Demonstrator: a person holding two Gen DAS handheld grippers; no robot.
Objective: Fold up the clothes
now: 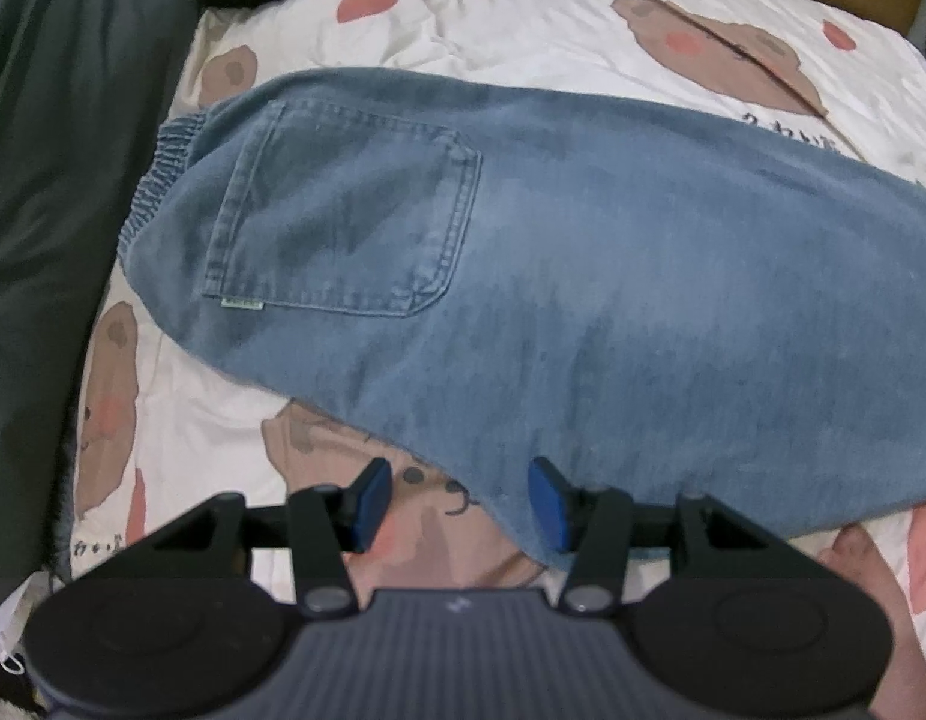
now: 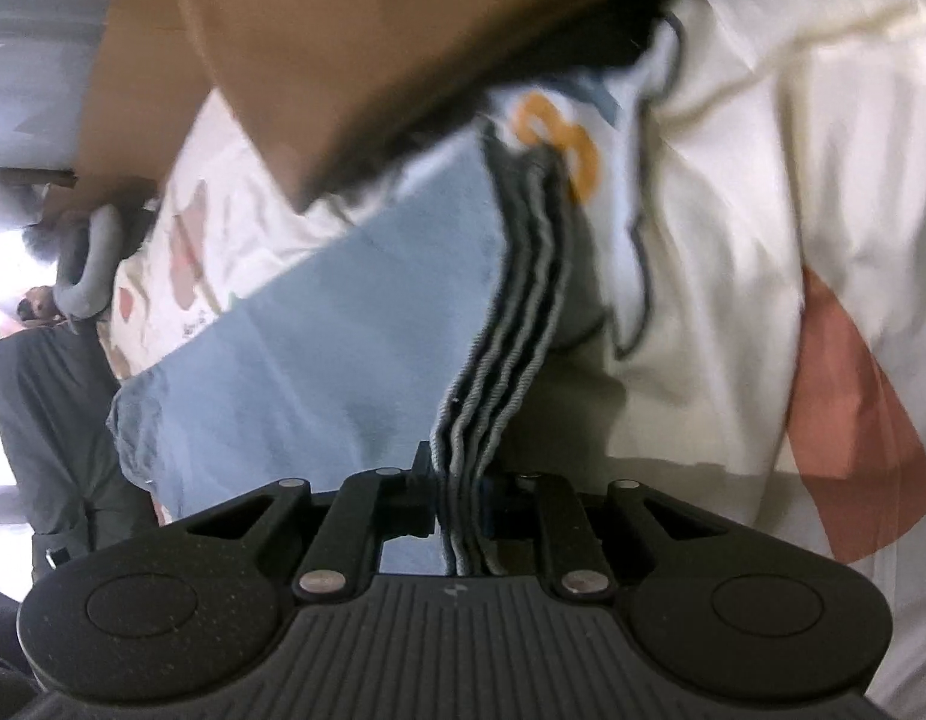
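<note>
Blue jeans [image 1: 523,240] lie across the bed, back pocket [image 1: 342,210] up and elastic waistband [image 1: 162,180] at the left. My left gripper [image 1: 459,501] hangs open over their near edge. One blue pad [image 1: 547,504] is above the denim and the other above the sheet, with nothing pinched. In the right wrist view my right gripper [image 2: 459,480] is shut on the stacked hem layers [image 2: 505,324] of the jeans' legs. The leg cloth [image 2: 342,348] runs away from it toward the upper left.
A white bedsheet [image 1: 583,18] with brown bear and pink prints covers the bed. Dark green fabric [image 1: 42,180] lies along the left side. A brown headboard [image 2: 342,60] looms close above the right gripper. A person's bare foot or hand [image 1: 853,546] shows at lower right.
</note>
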